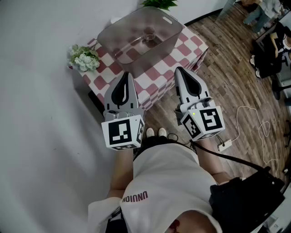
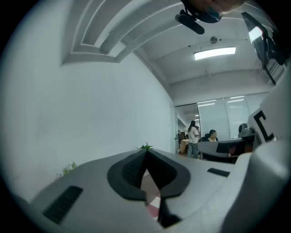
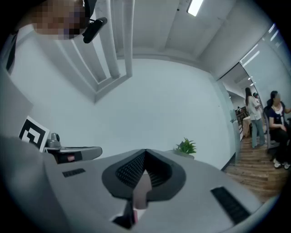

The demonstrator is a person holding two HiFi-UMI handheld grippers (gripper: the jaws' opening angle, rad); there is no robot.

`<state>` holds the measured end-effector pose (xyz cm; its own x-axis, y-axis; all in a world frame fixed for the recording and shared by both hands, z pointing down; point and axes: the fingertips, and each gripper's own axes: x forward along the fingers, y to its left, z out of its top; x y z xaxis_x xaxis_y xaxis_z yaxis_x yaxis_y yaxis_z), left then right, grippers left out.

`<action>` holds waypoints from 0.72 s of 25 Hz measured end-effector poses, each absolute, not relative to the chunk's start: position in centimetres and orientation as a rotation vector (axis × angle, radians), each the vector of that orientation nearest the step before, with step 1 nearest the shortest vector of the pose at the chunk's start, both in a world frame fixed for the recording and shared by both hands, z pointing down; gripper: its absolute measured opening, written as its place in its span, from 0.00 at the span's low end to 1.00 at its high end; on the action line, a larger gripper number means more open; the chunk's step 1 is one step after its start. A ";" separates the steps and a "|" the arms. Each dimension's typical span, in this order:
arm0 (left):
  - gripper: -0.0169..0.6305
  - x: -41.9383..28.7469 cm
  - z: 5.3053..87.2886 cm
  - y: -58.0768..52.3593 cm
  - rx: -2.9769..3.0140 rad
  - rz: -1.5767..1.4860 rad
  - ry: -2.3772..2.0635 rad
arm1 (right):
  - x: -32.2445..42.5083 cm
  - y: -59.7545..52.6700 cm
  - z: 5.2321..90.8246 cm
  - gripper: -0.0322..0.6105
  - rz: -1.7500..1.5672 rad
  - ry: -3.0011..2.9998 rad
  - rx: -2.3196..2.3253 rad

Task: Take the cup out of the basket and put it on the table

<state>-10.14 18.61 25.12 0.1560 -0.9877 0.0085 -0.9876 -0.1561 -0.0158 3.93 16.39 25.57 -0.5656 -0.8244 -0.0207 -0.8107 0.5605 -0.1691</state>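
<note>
My left tool and right tool hung side by side over the near edge of the table, both pointing towards the basket; the left tool was clenched on nothing, its ribbed pads meeting at the tip in the left gripper view; the right tool was likewise clenched and empty, its pads pressed together in the right gripper view. The cup stood inside the translucent grey basket, seen through its wall, well apart from both tools; the basket sat at the far end of the red-and-white checked table. A bunch of white flowers lay at the table's left corner, just beside the basket; a green plant showed past the basket's far rim. On the wooden floor to my right a white cable ran to a power strip; people sat and stood at desks in the distance.
</note>
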 end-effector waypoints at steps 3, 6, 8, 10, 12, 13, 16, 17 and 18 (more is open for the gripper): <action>0.05 -10.0 25.1 18.7 -2.381 -0.036 2.028 | 4.0 16.5 25.6 0.07 -0.214 2.689 -1.410; 0.05 -9.9 25.0 18.7 -2.382 -0.040 2.021 | 4.0 16.4 25.6 0.07 -0.214 2.691 -1.411; 0.05 -9.9 24.9 18.6 -2.382 -0.040 2.018 | 3.9 16.4 25.7 0.07 -0.218 2.695 -1.410; 0.05 -10.0 24.9 18.6 -2.381 -0.040 2.019 | 3.6 16.3 25.7 0.08 -0.222 2.700 -1.400; 0.05 -10.2 24.9 18.7 -2.380 -0.040 2.021 | 3.4 16.3 25.6 0.08 -0.226 2.698 -1.382; 0.05 -10.3 24.9 18.7 -2.379 -0.039 2.023 | 3.3 16.4 25.5 0.08 -0.229 2.692 -1.379; 0.05 -10.7 24.7 18.9 -2.372 -0.031 2.028 | 3.1 16.3 25.2 0.08 -0.219 2.680 -1.374; 0.05 -10.9 24.6 18.9 -2.374 -0.030 2.029 | 3.0 16.2 25.0 0.08 -0.216 2.677 -1.371; 0.05 -11.1 24.6 18.9 -2.378 -0.027 2.029 | 2.8 16.1 24.9 0.08 -0.217 2.673 -1.369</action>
<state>-11.10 18.89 24.57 0.1574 -0.9875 0.0031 -0.9873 -0.1574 -0.0230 2.80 16.06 24.86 -0.5798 -0.8132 -0.0507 -0.7944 0.5780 -0.1868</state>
